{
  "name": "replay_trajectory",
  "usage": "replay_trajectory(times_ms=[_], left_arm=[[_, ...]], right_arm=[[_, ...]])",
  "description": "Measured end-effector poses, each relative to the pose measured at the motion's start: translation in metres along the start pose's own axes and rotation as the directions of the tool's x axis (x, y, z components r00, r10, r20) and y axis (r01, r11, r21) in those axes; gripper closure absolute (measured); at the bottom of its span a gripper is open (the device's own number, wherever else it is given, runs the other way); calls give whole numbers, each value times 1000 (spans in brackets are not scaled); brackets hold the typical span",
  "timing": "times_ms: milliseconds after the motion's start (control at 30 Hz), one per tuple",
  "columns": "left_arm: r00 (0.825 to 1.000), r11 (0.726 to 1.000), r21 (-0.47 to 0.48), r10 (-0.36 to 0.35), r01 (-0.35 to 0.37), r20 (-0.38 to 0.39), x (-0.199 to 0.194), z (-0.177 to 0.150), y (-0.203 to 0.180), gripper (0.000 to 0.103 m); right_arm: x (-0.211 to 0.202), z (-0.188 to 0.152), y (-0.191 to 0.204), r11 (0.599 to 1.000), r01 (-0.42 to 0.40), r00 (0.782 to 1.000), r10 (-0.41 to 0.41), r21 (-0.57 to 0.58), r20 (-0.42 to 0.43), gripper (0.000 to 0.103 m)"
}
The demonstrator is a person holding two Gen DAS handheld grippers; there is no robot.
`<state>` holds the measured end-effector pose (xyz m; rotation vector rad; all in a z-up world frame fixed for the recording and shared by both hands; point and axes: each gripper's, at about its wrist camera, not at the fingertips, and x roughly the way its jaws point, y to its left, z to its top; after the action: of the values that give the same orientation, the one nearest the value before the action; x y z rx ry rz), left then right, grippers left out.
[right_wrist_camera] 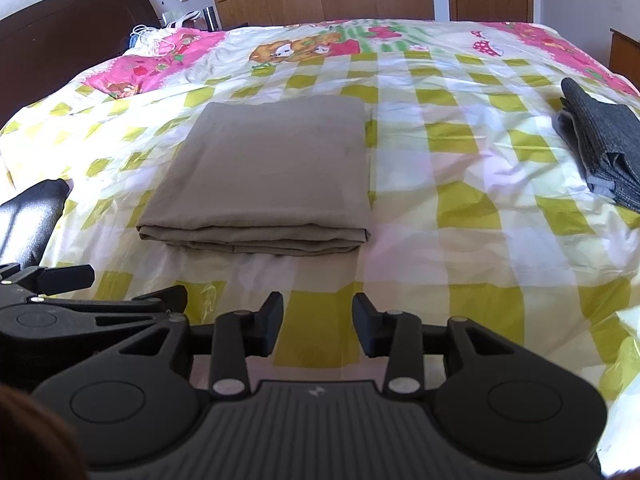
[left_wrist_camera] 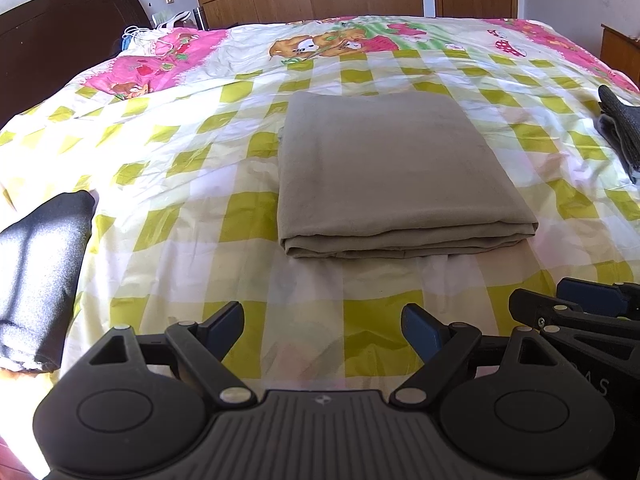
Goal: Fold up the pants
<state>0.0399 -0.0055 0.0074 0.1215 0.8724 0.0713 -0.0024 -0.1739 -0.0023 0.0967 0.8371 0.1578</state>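
In the left wrist view a black garment (left_wrist_camera: 40,272) lies at the left edge. The left gripper (left_wrist_camera: 323,330) gapes wide, empty. The pants (left_wrist_camera: 396,176) sit mid-frame on the bed (left_wrist_camera: 180,152) — a neat folded stack, seemingly finished. The right gripper (right_wrist_camera: 318,328) stands partly open, holding nothing — a grey garment (right_wrist_camera: 600,148) lies far right.

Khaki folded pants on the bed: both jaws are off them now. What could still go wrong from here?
1. The khaki folded pants show loose stacked layers at the near edge; a nudge from the left gripper or the right gripper, both open and empty just in front, could undo the fold.
2. The checked bedsheet is wrinkled and soft, so the stack may slump.
3. The dark grey folded garment lies near the bed's right edge and may slip off.
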Motion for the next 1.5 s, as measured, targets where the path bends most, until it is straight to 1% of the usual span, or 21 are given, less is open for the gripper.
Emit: replay_trajectory(times_ms=[1300,1500], left_arm=[[1000,1000,-2,3,-3,5,1,-1,-2,8],[1000,1000,0,7,-7,9,0,-1,-2,10]], right_arm=[[2,-1,-1,1000,-1,1000,1,4,-6,64],[2,-1,-1,1000,-1,1000,1,5,-5,64]])
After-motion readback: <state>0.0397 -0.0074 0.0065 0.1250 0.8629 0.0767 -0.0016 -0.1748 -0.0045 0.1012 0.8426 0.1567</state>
